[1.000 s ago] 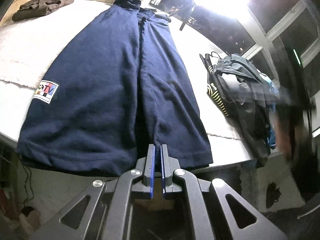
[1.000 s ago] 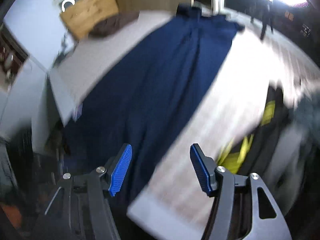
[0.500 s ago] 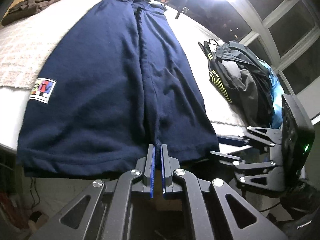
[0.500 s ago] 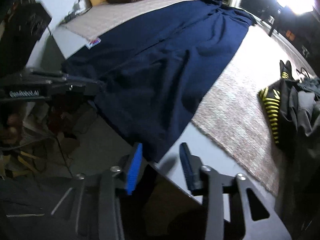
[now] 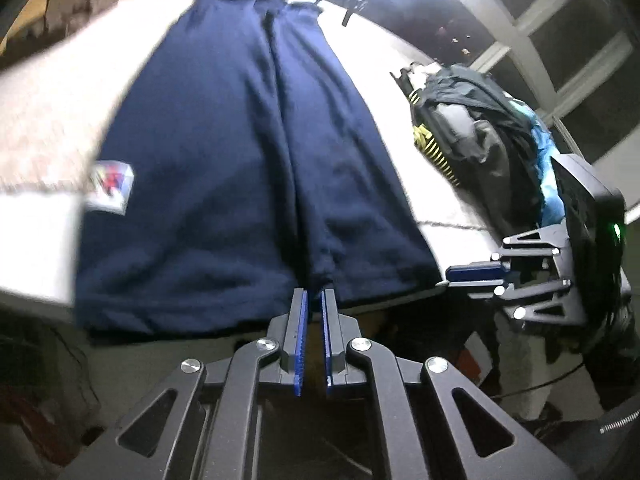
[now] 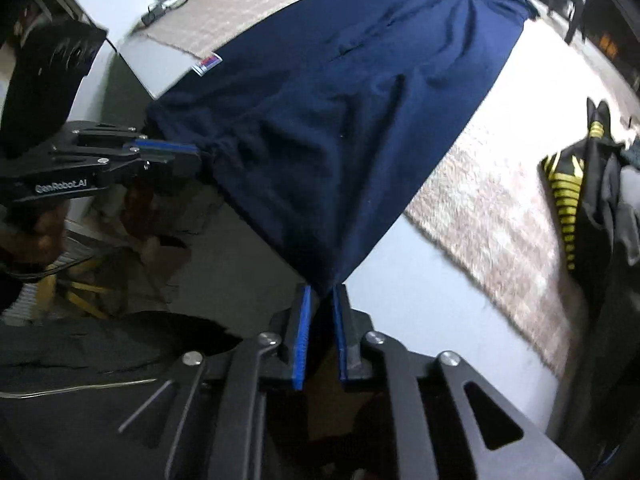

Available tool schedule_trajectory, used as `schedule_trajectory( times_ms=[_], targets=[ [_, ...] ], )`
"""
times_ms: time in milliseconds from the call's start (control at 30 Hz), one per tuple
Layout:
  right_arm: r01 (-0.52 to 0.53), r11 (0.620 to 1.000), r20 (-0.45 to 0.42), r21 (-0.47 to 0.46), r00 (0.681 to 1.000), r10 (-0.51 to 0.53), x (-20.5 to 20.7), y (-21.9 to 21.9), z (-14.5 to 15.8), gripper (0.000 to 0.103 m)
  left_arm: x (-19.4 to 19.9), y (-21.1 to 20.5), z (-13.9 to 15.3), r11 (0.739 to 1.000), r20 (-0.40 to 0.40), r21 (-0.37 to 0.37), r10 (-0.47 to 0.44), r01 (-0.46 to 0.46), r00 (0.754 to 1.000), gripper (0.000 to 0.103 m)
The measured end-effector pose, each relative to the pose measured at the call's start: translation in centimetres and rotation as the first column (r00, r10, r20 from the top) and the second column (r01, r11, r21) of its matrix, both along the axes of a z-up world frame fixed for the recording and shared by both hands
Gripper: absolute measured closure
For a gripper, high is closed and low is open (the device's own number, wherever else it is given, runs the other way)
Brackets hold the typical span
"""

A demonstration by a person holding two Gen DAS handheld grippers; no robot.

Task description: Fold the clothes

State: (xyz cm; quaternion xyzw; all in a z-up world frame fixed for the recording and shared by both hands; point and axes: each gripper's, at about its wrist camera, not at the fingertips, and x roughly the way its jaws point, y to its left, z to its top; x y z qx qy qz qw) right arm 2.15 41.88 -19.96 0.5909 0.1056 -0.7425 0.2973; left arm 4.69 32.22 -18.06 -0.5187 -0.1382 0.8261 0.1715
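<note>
With the navy blue knit garment (image 5: 240,168) laid flat on the pale textured table cover (image 6: 492,208), its long axis ran straight off toward 12 o'clock from both tools, near hem draped over the table edge. The left gripper (image 5: 314,300) was clamped on that hem about mid-width, right at the centre seam. The right gripper (image 6: 321,294) was pinching the hem's corner, jaws nearly closed on cloth. Both were held low and level, pointing forward, left one at 9 o'clock from the right. A heap of dark clothes with yellow stripes (image 5: 472,136) sat at 2 o'clock.
</note>
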Motion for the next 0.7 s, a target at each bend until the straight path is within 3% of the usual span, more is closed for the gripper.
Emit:
schedule_trajectory(
  times_ms=[100, 167, 333, 500, 633, 700],
  targets=[
    [0.090, 0.993, -0.032, -0.081, 0.995, -0.093, -1.5, 1.7, 1.7, 0.087, -2.0, 0.6, 1.9, 0.999, -0.060, -0.033, -0.043, 0.041, 0.997, 0.098],
    [0.145, 0.986, -0.081, -0.084, 0.985, -0.152, -3.0, 2.3, 2.2, 0.087, -3.8, 1.3, 2.8, 0.996, -0.092, -0.065, -0.071, 0.065, 0.993, 0.098],
    [0.207, 0.976, -0.136, -0.071, 0.967, -0.215, -7.5, 2.1, 0.8, 0.087, -8.4, 4.5, 0.2, 0.971, -0.033, -0.195, -0.147, 0.138, 0.989, 0.095],
    [0.223, 0.975, -0.138, -0.012, 0.965, -0.222, -9.7, 1.3, 0.1, 0.086, -8.4, 5.5, -1.9, 0.940, -0.004, -0.291, -0.188, 0.179, 0.982, 0.095],
    [0.235, 0.971, -0.140, 0.035, 0.963, -0.228, -11.6, 0.7, -0.6, 0.086, -7.4, 3.8, 0.3, 0.955, 0.017, -0.242, -0.172, 0.171, 0.985, 0.094],
    [0.256, 0.966, -0.126, -0.048, 0.957, -0.260, -11.7, 1.8, 2.6, 0.086, -7.2, 2.3, 4.0, 0.967, -0.035, -0.204, -0.165, 0.155, 0.986, 0.094]
  ],
)
